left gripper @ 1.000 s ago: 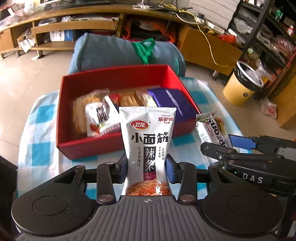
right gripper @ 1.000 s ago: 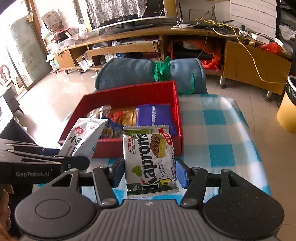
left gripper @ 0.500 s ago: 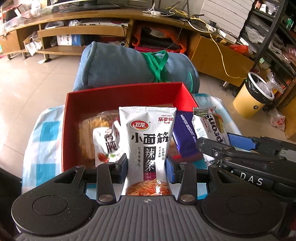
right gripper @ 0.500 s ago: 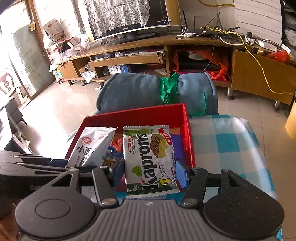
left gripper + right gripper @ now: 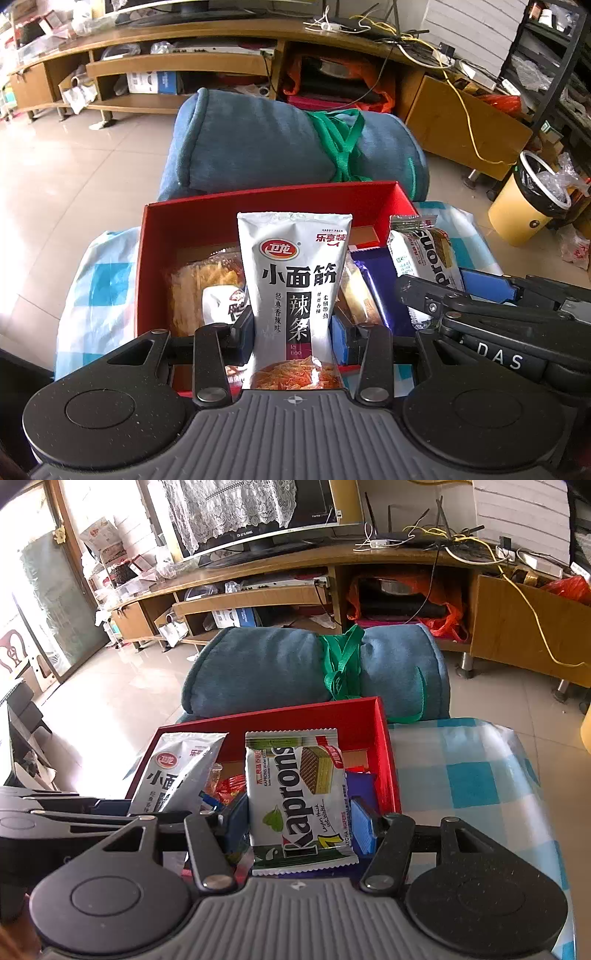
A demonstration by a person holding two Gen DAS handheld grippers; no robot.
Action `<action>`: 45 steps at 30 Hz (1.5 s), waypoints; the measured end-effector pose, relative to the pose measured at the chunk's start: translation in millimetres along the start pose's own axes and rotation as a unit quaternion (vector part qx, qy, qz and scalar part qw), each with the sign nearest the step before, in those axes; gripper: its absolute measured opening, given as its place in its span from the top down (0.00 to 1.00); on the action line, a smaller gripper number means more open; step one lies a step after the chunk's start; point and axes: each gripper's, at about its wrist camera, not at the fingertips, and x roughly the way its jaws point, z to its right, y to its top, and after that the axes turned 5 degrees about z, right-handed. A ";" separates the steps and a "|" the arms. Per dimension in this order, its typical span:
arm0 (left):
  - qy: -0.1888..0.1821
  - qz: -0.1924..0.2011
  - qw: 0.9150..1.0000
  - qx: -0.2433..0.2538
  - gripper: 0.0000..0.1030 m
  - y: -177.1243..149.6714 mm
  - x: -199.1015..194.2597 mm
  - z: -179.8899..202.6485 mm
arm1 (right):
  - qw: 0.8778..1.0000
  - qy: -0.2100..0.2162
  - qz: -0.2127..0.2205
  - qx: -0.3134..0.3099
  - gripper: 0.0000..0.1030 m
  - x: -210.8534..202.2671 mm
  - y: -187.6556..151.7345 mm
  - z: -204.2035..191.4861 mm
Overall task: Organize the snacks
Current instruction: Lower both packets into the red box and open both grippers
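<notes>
Red box (image 5: 155, 258) on checked-cloth worktop (image 5: 480, 775), holds clear bag of golden crisps (image 5: 199, 291), small white packet (image 5: 221, 306), purple pack (image 5: 384, 291), biscuit pack (image 5: 354, 295). Left claw (image 5: 293, 334) clamped on silver spicy-strip pouch (image 5: 293, 280), upright over box. Right claw (image 5: 299, 823) clamped on Kaprons wafer pack (image 5: 299, 797), upright over box's right part. Left view only: yellow bin (image 5: 524, 206), crisps, white packet. Right view only: TV (image 5: 258, 513), red wrappers (image 5: 231, 786) in box. Blue rolled blanket (image 5: 266, 672) behind box.
</notes>
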 end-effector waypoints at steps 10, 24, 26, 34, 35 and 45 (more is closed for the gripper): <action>0.025 -0.018 1.000 0.001 0.52 3.4 29.7 -2.5 | 1.000 -0.013 -0.024 -0.001 0.49 31.9 0.1 2.4; 0.040 -0.023 0.999 -0.003 0.49 7.7 46.4 -3.6 | 0.999 -0.029 -0.027 -0.011 0.48 49.7 2.8 4.7; 0.041 -0.024 0.999 -0.004 0.46 8.5 46.6 -3.6 | 0.999 -0.032 -0.025 -0.008 0.48 49.7 3.6 5.5; 0.046 -0.019 0.999 -0.019 0.32 13.2 41.9 -8.3 | 0.999 -0.027 -0.018 0.012 0.46 44.6 8.8 10.7; 0.046 -0.017 0.999 -0.021 0.31 13.7 40.5 -8.8 | 0.999 -0.027 -0.016 0.014 0.44 43.2 9.7 11.0; 0.049 -0.003 0.999 -0.020 0.25 13.2 29.3 -11.2 | 0.999 -0.033 -0.008 0.016 0.41 38.2 11.5 10.1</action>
